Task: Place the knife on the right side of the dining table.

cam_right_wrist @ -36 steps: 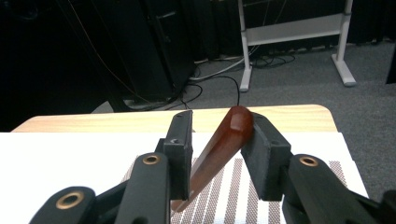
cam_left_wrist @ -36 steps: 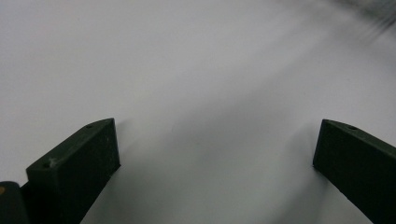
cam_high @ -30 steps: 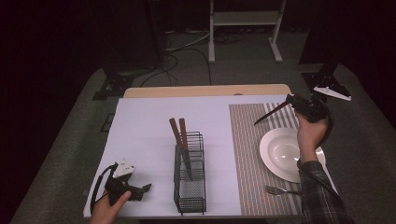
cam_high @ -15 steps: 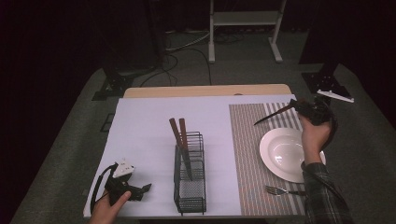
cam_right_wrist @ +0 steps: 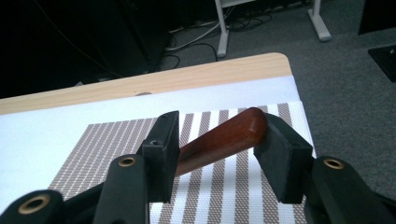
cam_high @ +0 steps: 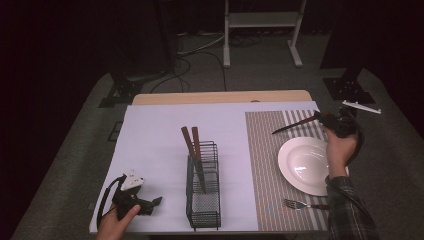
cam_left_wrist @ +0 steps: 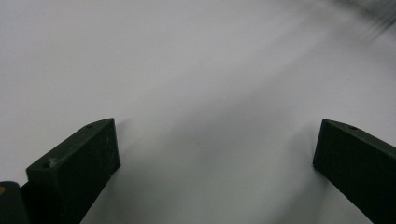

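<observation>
A knife (cam_high: 295, 125) with a dark blade and a red-brown wooden handle (cam_right_wrist: 210, 144) lies slanted over the striped placemat (cam_high: 262, 150), just beyond the white plate (cam_high: 305, 162). My right gripper (cam_high: 320, 120) is at the handle, and its jaws have just been opening. The handle sits loosely between them, with its end against the right jaw. My left gripper (cam_high: 156, 202) rests at the table's front left corner, wide open over bare white cloth (cam_left_wrist: 210, 93), with nothing between its jaws.
A black wire rack (cam_high: 202, 190) stands mid-table with two wooden-handled utensils (cam_high: 192, 150) upright in it. A fork (cam_high: 297, 204) lies on the placemat in front of the plate. The table's wooden far edge (cam_high: 220, 97) faces a grey floor with cables.
The right hand has sunk a little and shifted right, so the knife now lies flatter over the placemat with its tip almost in place. The left gripper has not moved.
</observation>
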A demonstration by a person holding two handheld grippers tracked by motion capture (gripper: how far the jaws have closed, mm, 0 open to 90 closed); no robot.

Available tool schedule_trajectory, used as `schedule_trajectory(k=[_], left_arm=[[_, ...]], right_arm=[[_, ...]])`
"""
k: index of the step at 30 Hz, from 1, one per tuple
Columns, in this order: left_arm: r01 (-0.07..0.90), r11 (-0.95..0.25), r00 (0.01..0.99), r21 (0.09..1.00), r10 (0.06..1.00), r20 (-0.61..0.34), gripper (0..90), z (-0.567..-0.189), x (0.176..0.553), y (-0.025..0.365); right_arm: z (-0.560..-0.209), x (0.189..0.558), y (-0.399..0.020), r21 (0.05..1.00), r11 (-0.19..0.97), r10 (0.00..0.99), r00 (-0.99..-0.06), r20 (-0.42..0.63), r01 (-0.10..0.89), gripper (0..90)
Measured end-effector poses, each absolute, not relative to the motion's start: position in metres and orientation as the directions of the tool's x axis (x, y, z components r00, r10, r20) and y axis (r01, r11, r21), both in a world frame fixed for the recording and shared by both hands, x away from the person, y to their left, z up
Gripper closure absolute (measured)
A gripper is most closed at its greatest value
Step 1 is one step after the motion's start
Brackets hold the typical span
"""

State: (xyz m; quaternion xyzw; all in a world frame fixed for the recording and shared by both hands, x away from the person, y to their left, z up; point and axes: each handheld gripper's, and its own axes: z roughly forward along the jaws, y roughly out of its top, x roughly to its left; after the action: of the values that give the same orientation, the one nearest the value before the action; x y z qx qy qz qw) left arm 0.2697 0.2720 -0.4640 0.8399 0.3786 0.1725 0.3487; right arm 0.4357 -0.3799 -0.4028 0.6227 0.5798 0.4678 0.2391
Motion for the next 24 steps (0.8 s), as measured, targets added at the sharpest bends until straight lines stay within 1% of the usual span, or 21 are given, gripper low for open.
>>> schedule_trajectory(k=[12,14,24], left_arm=[[0.516,-0.470,0.654,0.716,0.756,0.026,0.0,-0.464,0.270,0.272],[0.516,-0.471,0.654,0.716,0.756,0.026,0.0,-0.464,0.270,0.272],[0.516,-0.470,0.654,0.716,0.756,0.026,0.0,-0.464,0.270,0.272]], right_arm=[[-0.417,0.436,-0.387,0.811,-0.225,0.946,-0.077,0.314,0.540,43.8],[-0.420,0.437,-0.388,0.801,-0.226,0.947,-0.068,0.314,0.555,41.5],[-0.427,0.441,-0.389,0.767,-0.221,0.949,-0.047,0.311,0.602,36.8]])
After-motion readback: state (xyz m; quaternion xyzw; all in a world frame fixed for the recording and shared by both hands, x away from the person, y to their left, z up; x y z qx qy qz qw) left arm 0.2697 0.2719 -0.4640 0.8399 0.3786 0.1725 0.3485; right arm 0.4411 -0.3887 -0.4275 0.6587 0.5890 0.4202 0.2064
